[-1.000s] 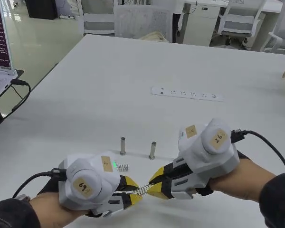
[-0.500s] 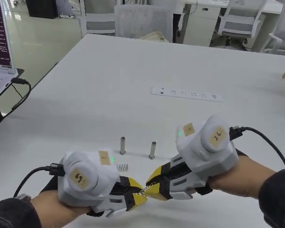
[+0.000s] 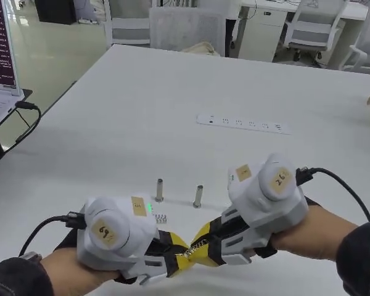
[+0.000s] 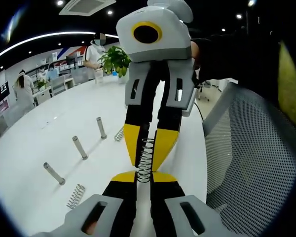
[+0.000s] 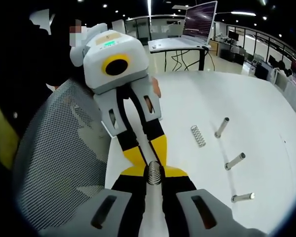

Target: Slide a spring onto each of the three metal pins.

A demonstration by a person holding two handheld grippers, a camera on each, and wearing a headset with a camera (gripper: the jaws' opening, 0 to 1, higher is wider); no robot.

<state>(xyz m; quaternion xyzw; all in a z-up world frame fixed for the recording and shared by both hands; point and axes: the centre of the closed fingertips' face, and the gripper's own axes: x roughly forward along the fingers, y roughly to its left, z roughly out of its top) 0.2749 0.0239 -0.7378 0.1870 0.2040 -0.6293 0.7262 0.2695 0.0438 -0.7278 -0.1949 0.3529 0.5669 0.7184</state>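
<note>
Our left gripper (image 4: pixel 144 177) has its jaws closed on one end of the held spring (image 4: pixel 145 160). Our right gripper (image 5: pixel 154 173) has its jaws pinched on the other end, so the two pairs meet tip to tip. The spring's long axis runs from one pair to the other, roughly nine to three in the head view, and looks close to level above the tabletop (image 3: pixel 172 111).

The pins stand upright, so we judge the spring must be tipped on end before it can drop over one. From the jaws they lie at eleven to twelve o'clock in the head view, nine to eleven in the left gripper view and around three in the right. The right gripper looks nearer to them.

The gripper views give us three bare pins in a row: far pin (image 4: pixel 102 128), middle pin (image 4: pixel 79 147), near pin (image 4: pixel 54 173). The head view gives two. The left gripper view also shows a loose spring (image 4: pixel 119 133) beside the far pin and a second loose spring (image 4: pixel 75 195) near the near pin.
</note>
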